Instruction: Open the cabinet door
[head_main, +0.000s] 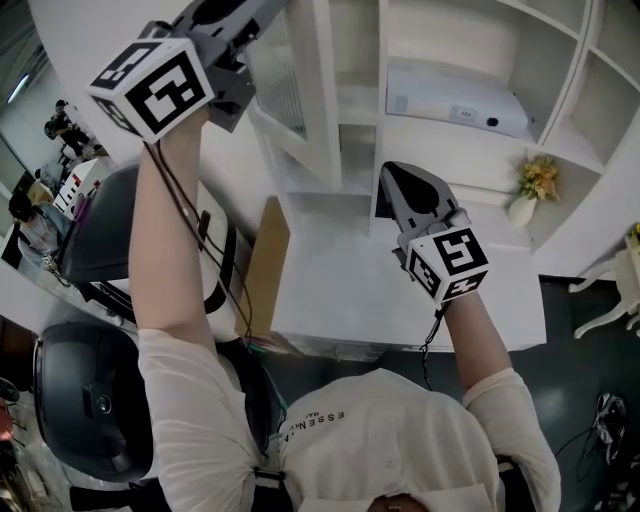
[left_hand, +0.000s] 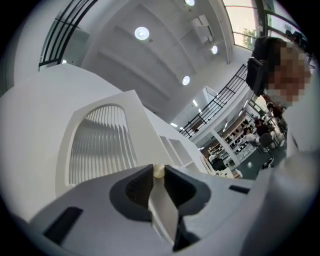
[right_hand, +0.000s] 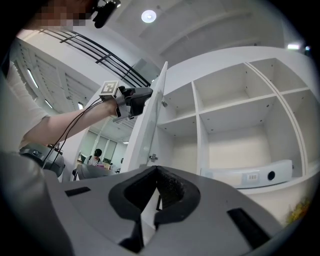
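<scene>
While the left gripper (left_hand: 158, 167) has its jaws clamped on a small cream round knob (left_hand: 158, 171), a thin pale edge runs down between the dark pads behind that knob. Beside the jaws stands the white cabinet door (left_hand: 100, 145) with its arched, ribbed panel. It is swung well out from the white open-shelved cabinet (right_hand: 197, 110) and held at its outer edge high at the head view's upper left. The right gripper (right_hand: 156, 169) has its jaws together at the tips with nothing between them, and it points at the open compartments, apart from the door. On a lower shelf lies a long white plastic box (right_hand: 250, 175). A white vase of yellow flowers (head_main: 535, 185) stands further right.
</scene>
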